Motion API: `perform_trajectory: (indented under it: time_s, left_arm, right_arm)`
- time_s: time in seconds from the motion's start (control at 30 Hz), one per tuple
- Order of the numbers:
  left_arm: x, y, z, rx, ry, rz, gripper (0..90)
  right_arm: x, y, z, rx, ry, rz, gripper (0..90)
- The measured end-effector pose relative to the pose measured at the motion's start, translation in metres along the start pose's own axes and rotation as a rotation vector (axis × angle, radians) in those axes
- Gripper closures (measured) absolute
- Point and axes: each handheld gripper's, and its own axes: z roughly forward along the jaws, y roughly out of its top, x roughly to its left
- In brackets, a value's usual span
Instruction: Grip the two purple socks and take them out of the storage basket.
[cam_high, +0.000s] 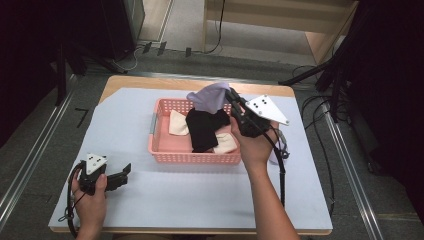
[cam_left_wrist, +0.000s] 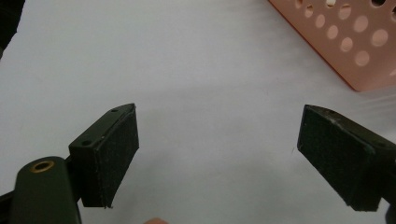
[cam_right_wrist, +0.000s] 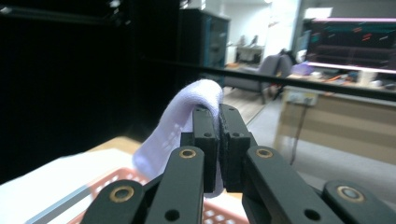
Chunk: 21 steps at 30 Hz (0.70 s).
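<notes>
Basket (cam_high: 165, 150), pink, centre: holds black and cream cloths. Right gripper (cam_high: 231, 95) at one o'clock pinches lilac cloth (cam_high: 207, 96), likely lifting it. Left gripper (cam_high: 125, 172), seven o'clock, wide, idle.

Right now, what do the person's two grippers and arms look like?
Both grippers are black. Each carries a grey three-cornered plate with dark dots on top: left gripper, right gripper. The fingers are flat black blocks with rough pads, on links with brass-ringed holes. A black cable trails from each. The forearms are bare.

Wooden table (cam_high: 131, 81) under white sheet (cam_high: 200, 190), pink basket (cam_high: 192, 157) on top.
</notes>
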Motion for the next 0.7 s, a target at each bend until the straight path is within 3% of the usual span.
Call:
perform_trajectory:
  time_s: [0.3, 0.43, 0.7]
  left_arm:
    - [0.000, 0.000, 0.000, 0.003, -0.001, 0.004, 13.7]
    - [0.000, 0.000, 0.000, 0.002, 0.001, 0.009, 13.7]
    - [0.000, 0.000, 0.000, 0.004, 0.004, 0.012, 13.7]
  right_arm:
    - [-0.039, 0.006, -0.032, -0.058, -0.156, 0.008, 87.2]
    - [-0.059, 0.001, -0.047, -0.051, -0.225, 0.025, 87.2]
    - [-0.087, -0.021, -0.068, -0.010, -0.306, 0.054, 87.1]
